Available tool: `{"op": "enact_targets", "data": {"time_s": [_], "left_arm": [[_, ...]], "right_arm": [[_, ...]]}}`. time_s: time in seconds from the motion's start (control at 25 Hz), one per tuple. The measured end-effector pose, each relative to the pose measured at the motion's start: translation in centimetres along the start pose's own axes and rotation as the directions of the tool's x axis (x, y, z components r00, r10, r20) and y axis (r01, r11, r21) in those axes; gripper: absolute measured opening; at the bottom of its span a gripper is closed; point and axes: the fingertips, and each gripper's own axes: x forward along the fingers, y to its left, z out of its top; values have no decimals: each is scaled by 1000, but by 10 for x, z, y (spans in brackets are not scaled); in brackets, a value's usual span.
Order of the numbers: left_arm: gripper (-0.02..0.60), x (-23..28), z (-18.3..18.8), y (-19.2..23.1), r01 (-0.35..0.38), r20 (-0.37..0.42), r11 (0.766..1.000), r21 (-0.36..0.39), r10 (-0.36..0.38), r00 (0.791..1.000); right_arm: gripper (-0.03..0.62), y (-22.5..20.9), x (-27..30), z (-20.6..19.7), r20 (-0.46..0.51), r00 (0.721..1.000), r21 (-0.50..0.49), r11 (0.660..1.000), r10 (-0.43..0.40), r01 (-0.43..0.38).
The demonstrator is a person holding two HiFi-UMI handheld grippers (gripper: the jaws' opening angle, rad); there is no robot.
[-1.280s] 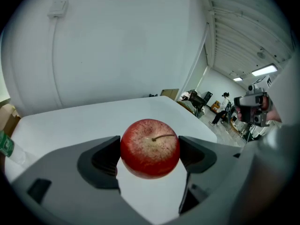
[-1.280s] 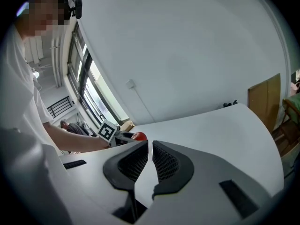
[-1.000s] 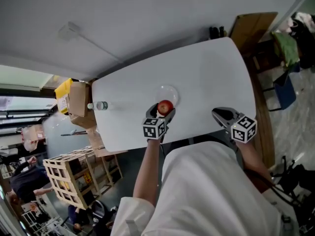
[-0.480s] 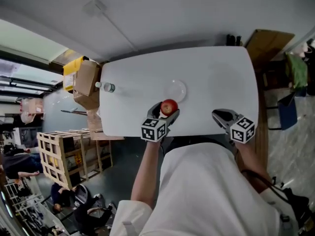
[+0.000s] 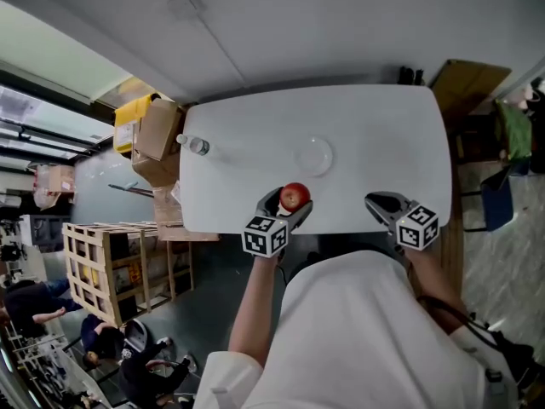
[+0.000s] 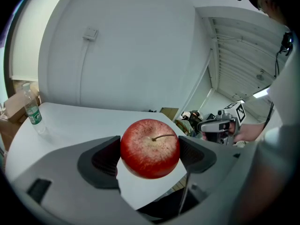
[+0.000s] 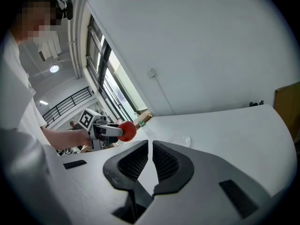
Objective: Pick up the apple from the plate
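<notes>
My left tool (image 5: 290,203) clamped on apple (image 6: 150,148), clear of plate (image 5: 314,156), above near edge of surface (image 5: 383,135). Right tool (image 7: 150,161) nearly closed, empty. Risk I see: round skin slips from pads, then apple drops and rolls off edge. Grip depth unclear.

Apple (image 6: 150,148): red, round, pale-speckled skin w/ a thin brown stem. The stem end faced the left gripper's camera, tilted a bit to the right. It was clamped betw. the two jaws of the left gripper (image 5: 289,203), one dark pad each side, up off the desk (image 5: 383,143), over its near edge. Plate (image 5: 314,156): clear glass, round, flat at approx. mid-desk, apart from the apple and beyond it.
</notes>
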Motion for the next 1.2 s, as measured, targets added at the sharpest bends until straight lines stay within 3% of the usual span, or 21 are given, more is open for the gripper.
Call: {"op": "enact_targets", "data": {"time_s": [0.48,0.92,1.2], "left_arm": [[387,-64,-3,-8,69,60,997,24,-70,996],[387,-106,-42,-15,80,75,996,31,-82,994],[386,-113,-55,-31,94,74,995,37,-96,993]], "right_arm": [[52,62,6,-13,27,999,-26,999,-42,43],[52,106,-9,-33,74,992,-21,994,-102,104],[52,114,-39,-47,118,983,35,990,-141,138]]}}
